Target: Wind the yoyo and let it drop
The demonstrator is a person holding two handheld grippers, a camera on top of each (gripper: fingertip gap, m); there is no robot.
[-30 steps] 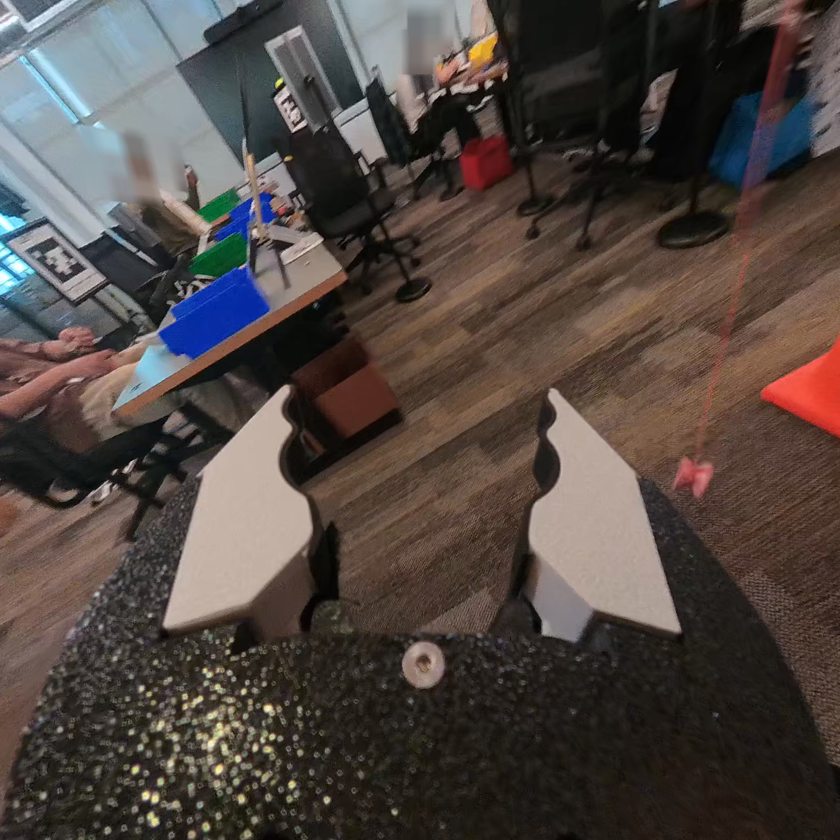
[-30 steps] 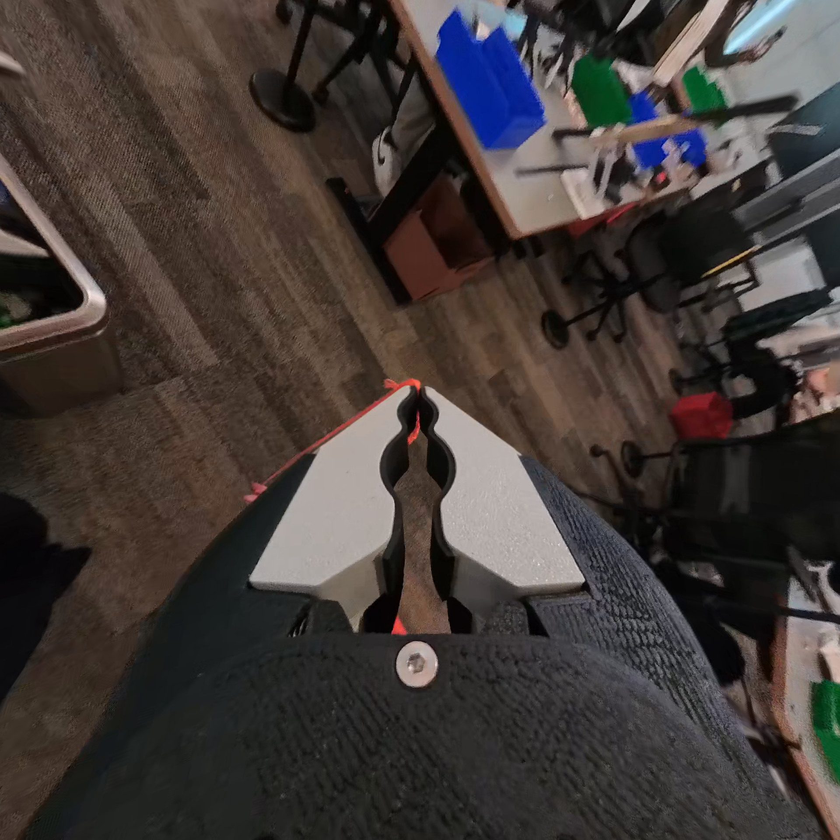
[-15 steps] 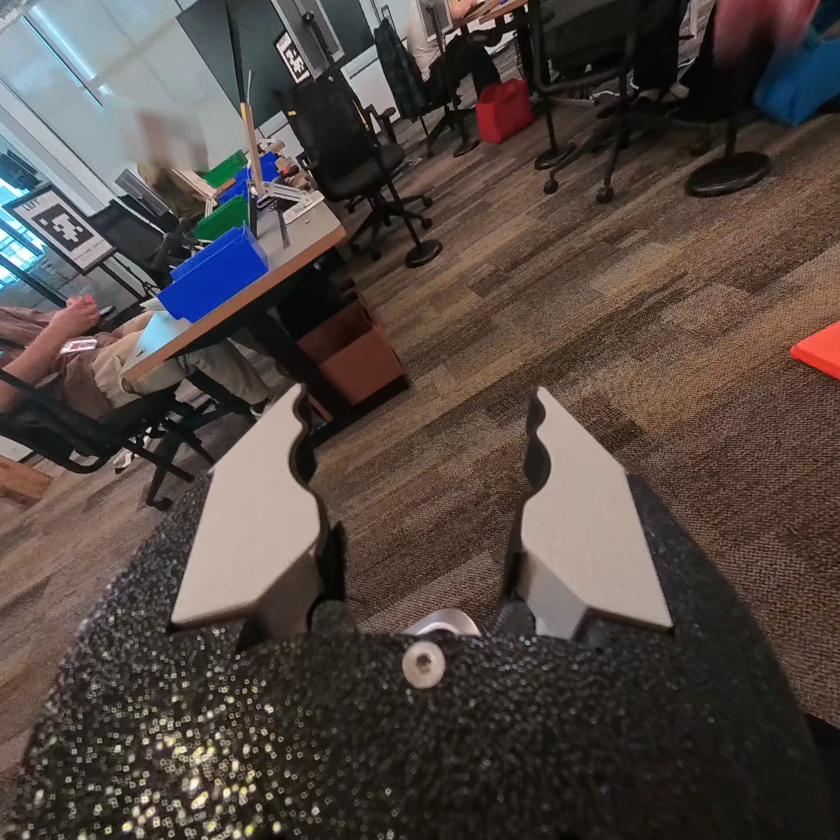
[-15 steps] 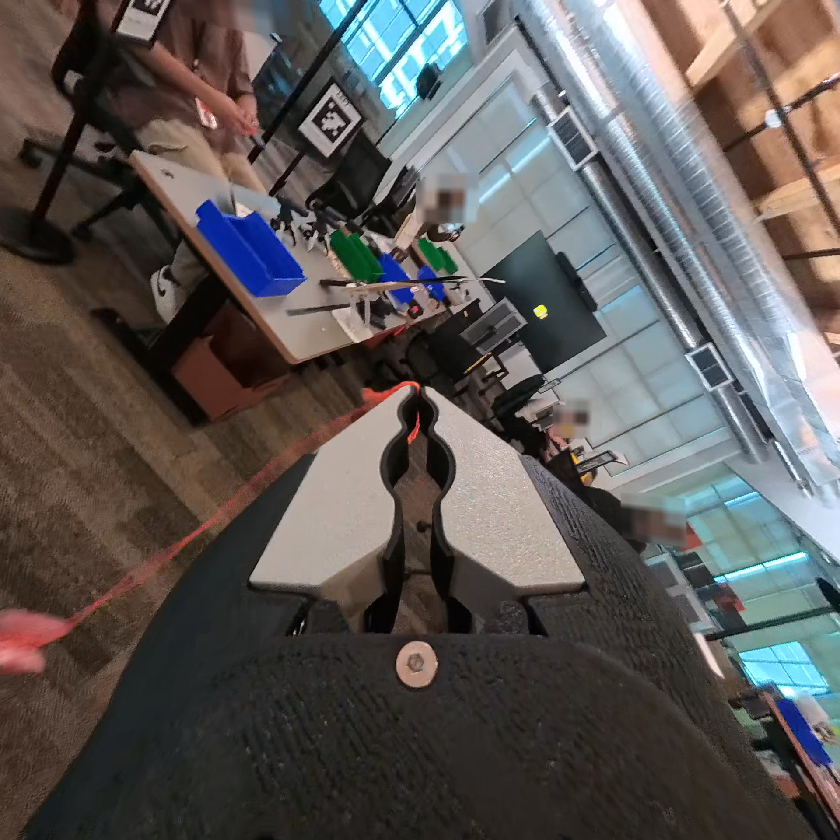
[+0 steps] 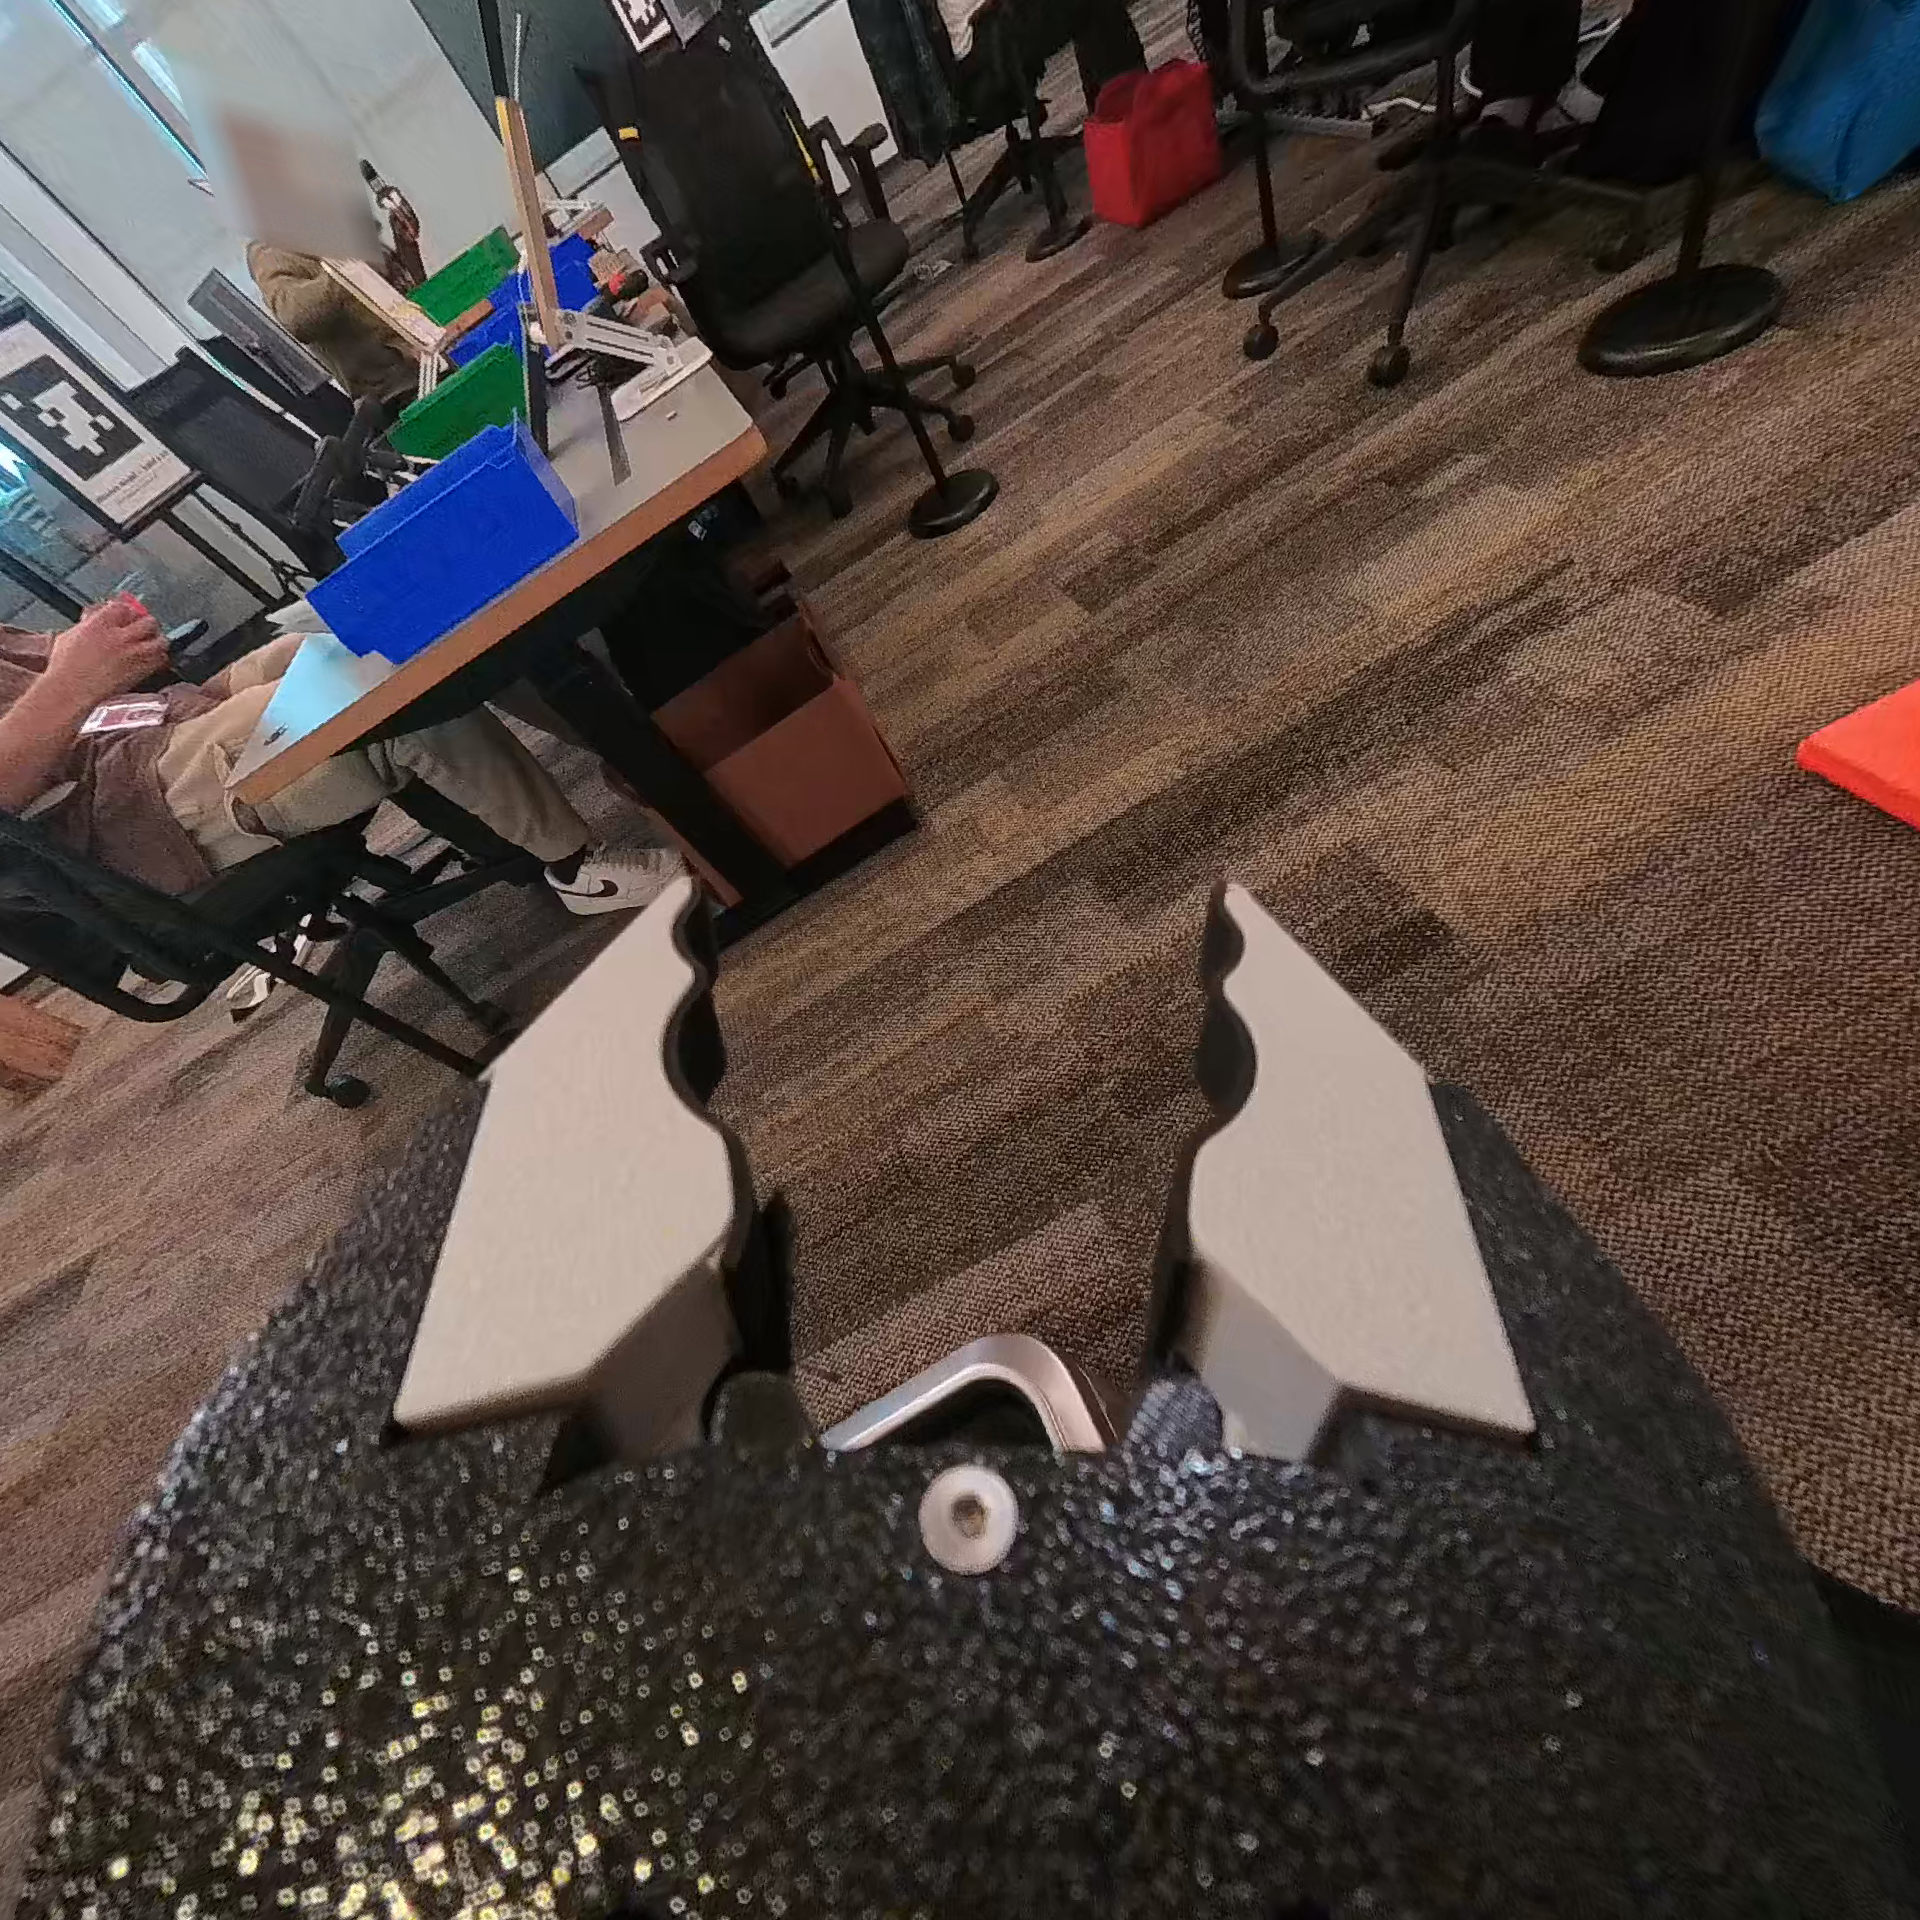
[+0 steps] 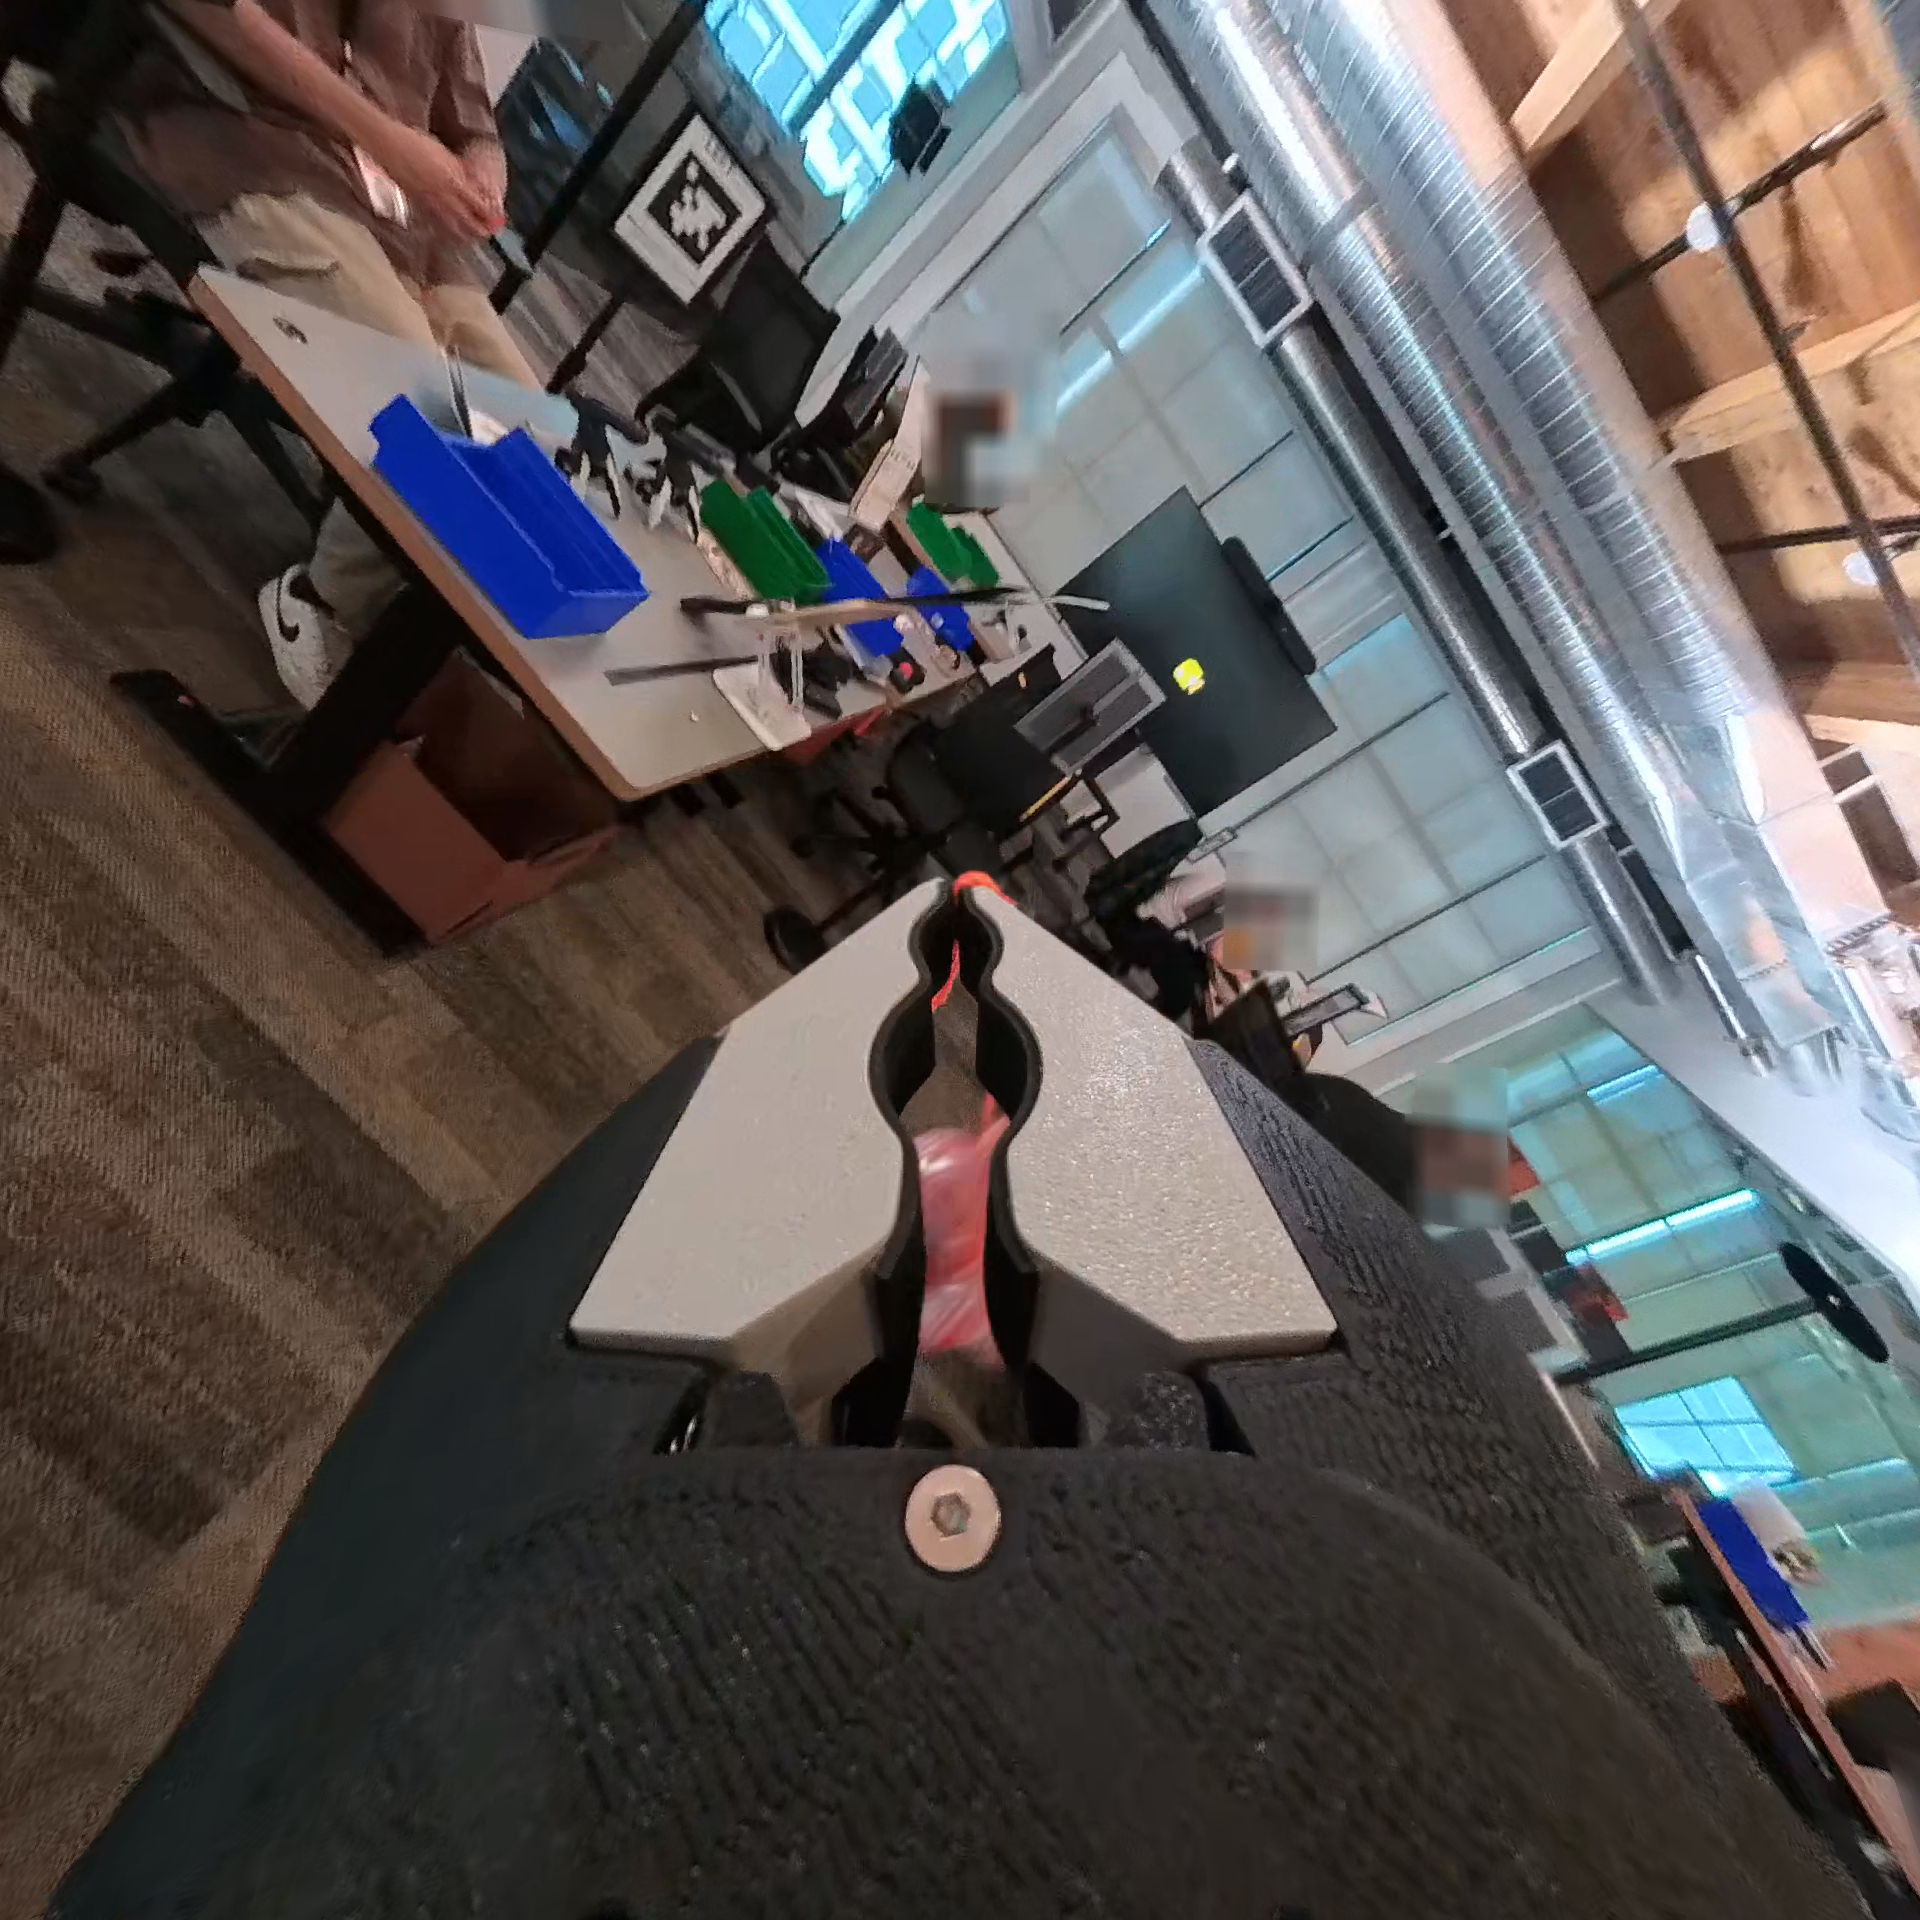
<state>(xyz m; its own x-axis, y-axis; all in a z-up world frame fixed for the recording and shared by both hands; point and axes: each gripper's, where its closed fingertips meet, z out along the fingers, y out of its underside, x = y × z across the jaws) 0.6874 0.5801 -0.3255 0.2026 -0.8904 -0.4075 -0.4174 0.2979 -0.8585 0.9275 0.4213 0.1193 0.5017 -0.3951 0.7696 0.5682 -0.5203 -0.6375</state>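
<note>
In the right wrist view my right gripper (image 6: 964,906) is shut on the yoyo's orange-red string (image 6: 971,884), pinched at the fingertips. The pink yoyo (image 6: 954,1236) shows blurred through the gap between the fingers, just below the gripper. In the left wrist view my left gripper (image 5: 956,909) is open and empty, held over the brown carpet; the yoyo and its string are not in that view.
A work table (image 5: 665,457) with blue bins (image 5: 457,540) and green bins stands ahead to the left, a brown box (image 5: 790,748) under it. A seated person (image 5: 156,748) is at the left. Office chairs (image 5: 810,270), stand bases (image 5: 1673,312), a red bag and an orange object (image 5: 1870,748) lie around the carpet.
The right gripper swung up from facing the floor to facing the room. The yoyo, hanging low on its string before, now sits just under the right gripper. The left gripper stayed open and tipped down.
</note>
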